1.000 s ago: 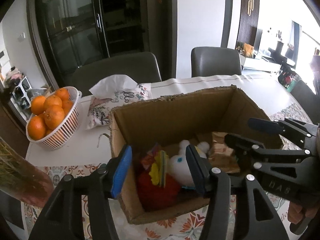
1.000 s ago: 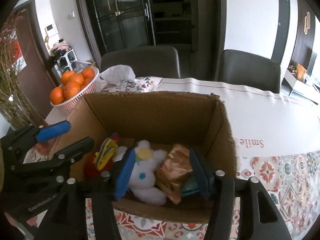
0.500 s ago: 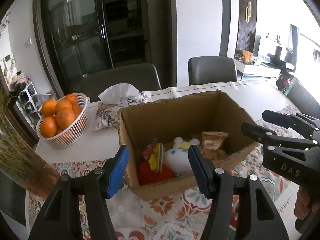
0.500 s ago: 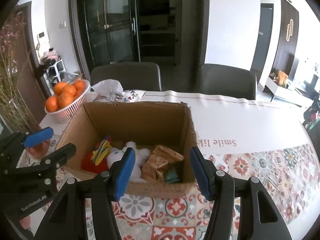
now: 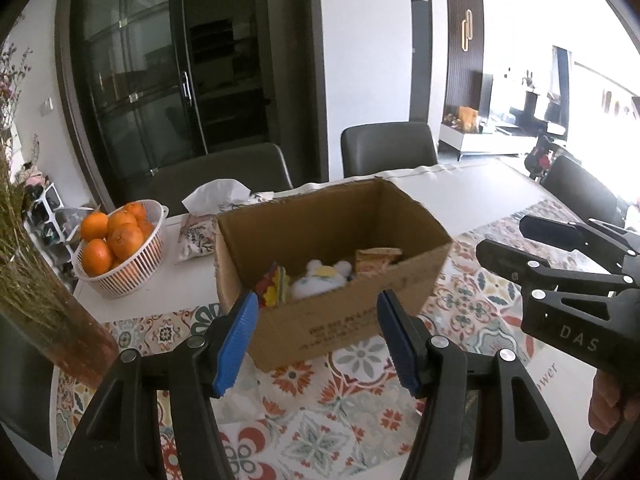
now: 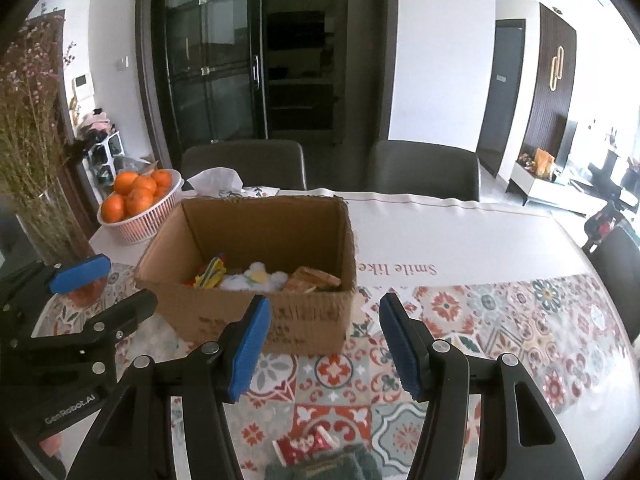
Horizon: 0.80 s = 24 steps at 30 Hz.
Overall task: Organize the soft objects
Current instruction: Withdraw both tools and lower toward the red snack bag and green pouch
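grippers above desk, box part-filled

desk (image 6: 460, 240) carried the cardboard box (image 6: 256, 320), which held a white plush toy (image 6: 256, 278), a red-yellow toy and a brown packet. left gripper (image 5: 316, 336) stood apart, empty. right gripper (image 6: 324, 342) was opening, nothing between its jaws. a dark green knit item (image 6: 328, 466) lay at the near edge; likely next pick. best approached low, pinching its bulk, not loose fringe.

The cardboard box (image 5: 332, 280) sits mid-table holding a white plush (image 5: 320, 280) (beside a red-yellow toy (image 5: 274, 286)); empty left gripper (image 5: 316, 338) near it, basket of oranges (image 5: 120, 248) far left.
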Each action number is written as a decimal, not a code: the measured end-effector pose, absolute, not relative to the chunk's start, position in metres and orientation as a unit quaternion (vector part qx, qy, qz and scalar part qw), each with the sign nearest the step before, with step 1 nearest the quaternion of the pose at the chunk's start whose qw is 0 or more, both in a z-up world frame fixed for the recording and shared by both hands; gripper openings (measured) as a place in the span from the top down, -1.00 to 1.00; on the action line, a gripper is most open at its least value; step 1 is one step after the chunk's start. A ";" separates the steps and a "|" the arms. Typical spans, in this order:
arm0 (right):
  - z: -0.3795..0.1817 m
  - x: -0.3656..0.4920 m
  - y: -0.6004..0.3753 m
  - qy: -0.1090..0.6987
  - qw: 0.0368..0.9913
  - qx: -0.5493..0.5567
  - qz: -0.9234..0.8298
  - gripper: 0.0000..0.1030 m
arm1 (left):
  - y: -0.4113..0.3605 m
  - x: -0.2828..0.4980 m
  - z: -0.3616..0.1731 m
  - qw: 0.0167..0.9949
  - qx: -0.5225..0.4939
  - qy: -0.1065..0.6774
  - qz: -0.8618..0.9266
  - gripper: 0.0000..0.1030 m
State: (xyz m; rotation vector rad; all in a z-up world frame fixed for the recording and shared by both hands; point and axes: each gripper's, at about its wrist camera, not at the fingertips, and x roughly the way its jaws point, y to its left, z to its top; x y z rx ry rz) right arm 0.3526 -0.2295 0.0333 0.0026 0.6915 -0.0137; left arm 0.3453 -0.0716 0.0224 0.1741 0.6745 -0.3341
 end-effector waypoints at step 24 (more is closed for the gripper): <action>-0.014 0.245 -0.252 0.348 0.934 0.044 -0.061 -0.51 | -0.103 0.272 -0.027 0.897 0.139 0.348 -0.234 -0.36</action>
